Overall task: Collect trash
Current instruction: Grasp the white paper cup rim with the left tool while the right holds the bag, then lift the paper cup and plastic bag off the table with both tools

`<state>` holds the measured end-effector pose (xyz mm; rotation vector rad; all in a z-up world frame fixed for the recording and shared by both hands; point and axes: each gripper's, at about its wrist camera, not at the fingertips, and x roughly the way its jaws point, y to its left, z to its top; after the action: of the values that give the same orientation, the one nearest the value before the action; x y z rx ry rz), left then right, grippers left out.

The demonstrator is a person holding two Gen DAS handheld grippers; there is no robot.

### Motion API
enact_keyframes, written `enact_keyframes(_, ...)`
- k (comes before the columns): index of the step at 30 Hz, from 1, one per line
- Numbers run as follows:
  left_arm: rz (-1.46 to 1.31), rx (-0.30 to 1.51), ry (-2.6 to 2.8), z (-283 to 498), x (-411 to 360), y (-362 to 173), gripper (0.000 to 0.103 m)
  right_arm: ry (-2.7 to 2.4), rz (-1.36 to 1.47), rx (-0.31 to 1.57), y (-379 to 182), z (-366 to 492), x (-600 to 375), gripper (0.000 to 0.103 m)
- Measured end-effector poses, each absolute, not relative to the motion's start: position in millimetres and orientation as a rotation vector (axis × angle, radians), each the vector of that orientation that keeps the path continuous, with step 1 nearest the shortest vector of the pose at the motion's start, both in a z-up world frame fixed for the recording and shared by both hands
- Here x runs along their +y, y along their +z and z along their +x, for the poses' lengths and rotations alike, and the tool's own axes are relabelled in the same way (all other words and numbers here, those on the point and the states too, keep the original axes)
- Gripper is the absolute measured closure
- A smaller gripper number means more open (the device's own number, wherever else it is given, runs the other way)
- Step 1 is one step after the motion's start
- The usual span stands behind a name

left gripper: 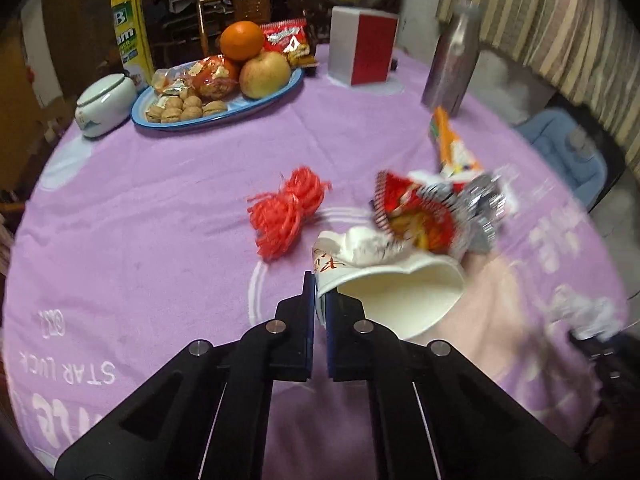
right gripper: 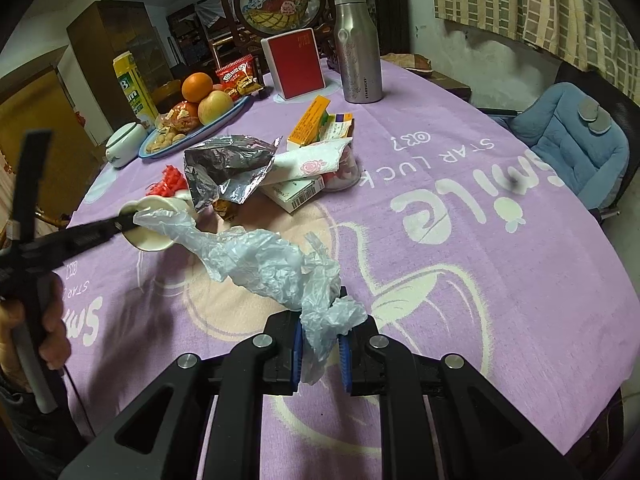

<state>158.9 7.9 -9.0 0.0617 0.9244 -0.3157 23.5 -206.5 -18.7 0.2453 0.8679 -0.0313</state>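
The left tool (left gripper: 319,300) is clamping the paper cup (left gripper: 396,300)'s rim; the right tool (right gripper: 322,346) is pinching the plastic bag (right gripper: 260,260) beside the cup. Keeping the cup's mouth upward should be stopping the wrapper (left gripper: 420,216) spilling.

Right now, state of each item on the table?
paper cup: on its side, rim pinched by the left gripper
plastic bag: crumpled, clamped in the right gripper
foil snack wrapper: torn open, empty side up
steel bottle: upright, capped
fruit plate: loaded
red string: bundled, loose on the cloth
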Motion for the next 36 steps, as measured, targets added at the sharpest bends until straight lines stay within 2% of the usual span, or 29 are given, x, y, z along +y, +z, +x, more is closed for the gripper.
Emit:
enact_keyframes(5, 0.006, 0.902, -0.454, 145, 0, 4, 0.098, -0.032, 0.256, 0.863, -18, 19, -211, 0.088)
enact_keyframes(14, 0.087, 0.967, -0.412, 152, -18, -21, 0.097, -0.037, 0.266, 0.86, -18, 16, -214, 0.087)
enact_keyframes(20, 0.095, 1.001, -0.399, 159, -22, -37, 0.092, -0.033, 0.266, 0.861, -18, 16, -214, 0.087)
enact_keyframes(24, 0.071, 1.001, -0.427, 160, -21, -37, 0.097, -0.032, 0.264, 0.868, -19, 17, -213, 0.087)
enact_keyframes(31, 0.076, 0.95, -0.423, 148, -22, -19, 0.099, -0.035, 0.258, 0.86, -16, 10, -215, 0.088)
enact_keyframes(36, 0.025, 0.853, -0.47, 124, -17, 18, 0.099, -0.037, 0.257, 0.849, -12, -8, -220, 0.088)
